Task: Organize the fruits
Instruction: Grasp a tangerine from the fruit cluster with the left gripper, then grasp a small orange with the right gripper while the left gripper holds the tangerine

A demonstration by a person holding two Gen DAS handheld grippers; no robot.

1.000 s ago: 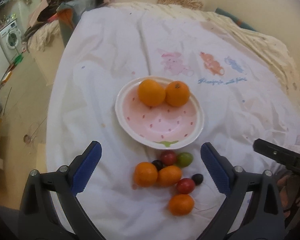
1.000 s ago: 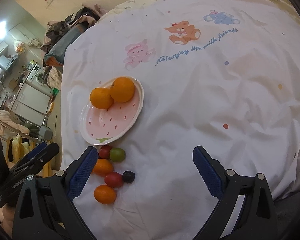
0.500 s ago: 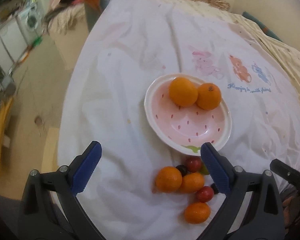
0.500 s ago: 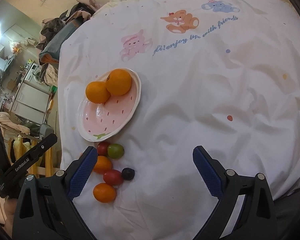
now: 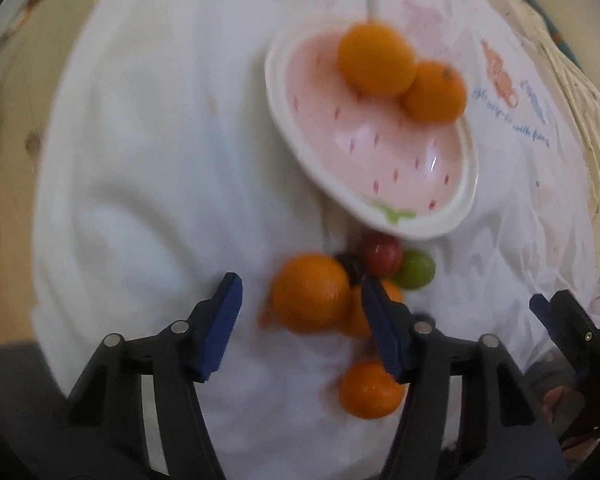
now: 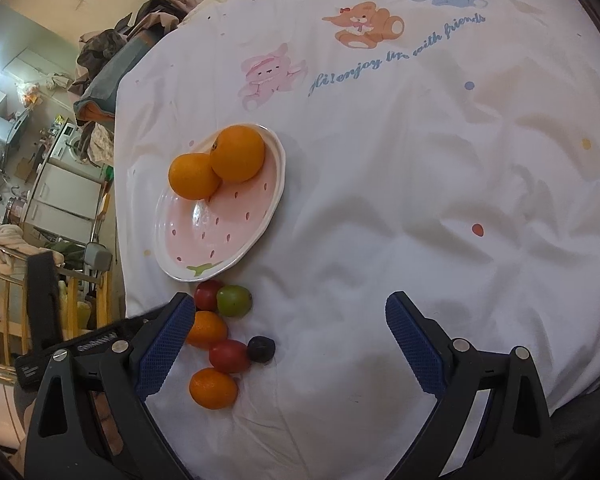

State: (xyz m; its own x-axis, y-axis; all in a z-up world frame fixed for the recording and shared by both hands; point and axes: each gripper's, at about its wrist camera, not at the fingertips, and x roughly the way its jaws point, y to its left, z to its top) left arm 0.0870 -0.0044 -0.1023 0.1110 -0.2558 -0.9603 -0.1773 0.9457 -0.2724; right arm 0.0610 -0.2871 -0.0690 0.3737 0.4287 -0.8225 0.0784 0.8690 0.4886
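Left tool (image 5: 300, 312) closing around round orange mandarin (image 5: 310, 294).
Pads not yet pressing it; the round fruit shows no long axis; right tool (image 6: 290, 320) released.

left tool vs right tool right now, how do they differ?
The left tool has an orange between its closing jaws, the far pad not yet touching; the right tool stands wide over bare white sheet, nothing between its pads. Left view is motion-blurred, right is sharp. Both have blue pads and point down.

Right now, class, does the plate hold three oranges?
No: the plate holds only two oranges; the rest lie on the cloth.
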